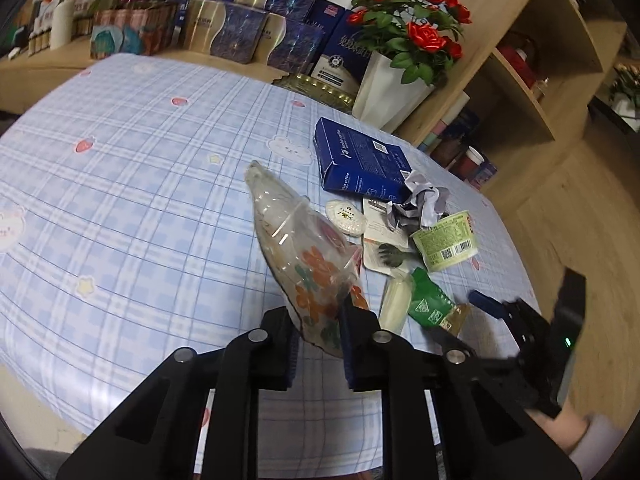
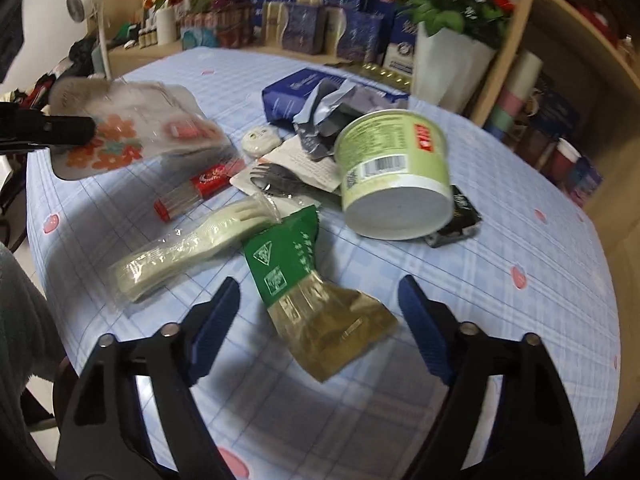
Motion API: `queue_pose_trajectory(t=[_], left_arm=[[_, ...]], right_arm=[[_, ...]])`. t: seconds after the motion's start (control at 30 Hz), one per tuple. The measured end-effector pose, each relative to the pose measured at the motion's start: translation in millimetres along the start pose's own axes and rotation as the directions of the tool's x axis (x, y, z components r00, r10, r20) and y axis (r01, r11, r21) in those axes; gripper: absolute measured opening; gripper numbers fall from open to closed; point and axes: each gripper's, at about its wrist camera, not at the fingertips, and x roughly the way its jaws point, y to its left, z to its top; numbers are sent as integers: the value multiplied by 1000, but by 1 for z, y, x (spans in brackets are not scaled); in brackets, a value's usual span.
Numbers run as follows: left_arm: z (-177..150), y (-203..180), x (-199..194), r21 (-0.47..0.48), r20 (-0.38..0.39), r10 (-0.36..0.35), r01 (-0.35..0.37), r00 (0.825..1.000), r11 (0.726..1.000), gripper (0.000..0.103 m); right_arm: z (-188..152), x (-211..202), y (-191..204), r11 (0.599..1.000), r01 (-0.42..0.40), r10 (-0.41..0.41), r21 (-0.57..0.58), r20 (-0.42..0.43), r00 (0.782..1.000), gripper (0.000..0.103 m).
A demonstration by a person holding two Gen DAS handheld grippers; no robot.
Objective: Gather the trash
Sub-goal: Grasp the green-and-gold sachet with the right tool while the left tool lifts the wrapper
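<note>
L gripper (image 1: 316,332) clamped on floral plastic bag (image 1: 304,256) | R gripper (image 2: 320,320) wide open, nothing held, straddling green wrapper (image 2: 304,280) | tablecloth (image 1: 120,200)

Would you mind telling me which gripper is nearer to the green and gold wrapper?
Right. The right gripper hangs open just over the green and gold wrapper, its jaws on either side of it. The left gripper is off to one side, shut on the flowered plastic bag.

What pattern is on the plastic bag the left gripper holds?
Orange flowers on the clear plastic bag; left wrist view.
</note>
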Motion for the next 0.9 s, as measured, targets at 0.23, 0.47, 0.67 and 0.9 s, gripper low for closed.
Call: queue_pose_trajectory(t=[0.23,0.47,0.67,0.9], left_arm=[[-3,6,-11,10,9,-24,24,1000,1000,14],[-6,9,-25,18,24,-37,37,999,999,12],[-9,8,-40,40,41,-41,40,998,998,11],[-13,9,-59,59,63,-35,31,997,998,10]], right_arm=[[8,17,8,999,-37,36,-22,-60,998,65],[4,7,11,995,-96,96,1,-71,993,49],[-3,-12,11,995,-96,98,38,-44,994,46],[-10,-36,8,992,-83,82,97,10,997,46]])
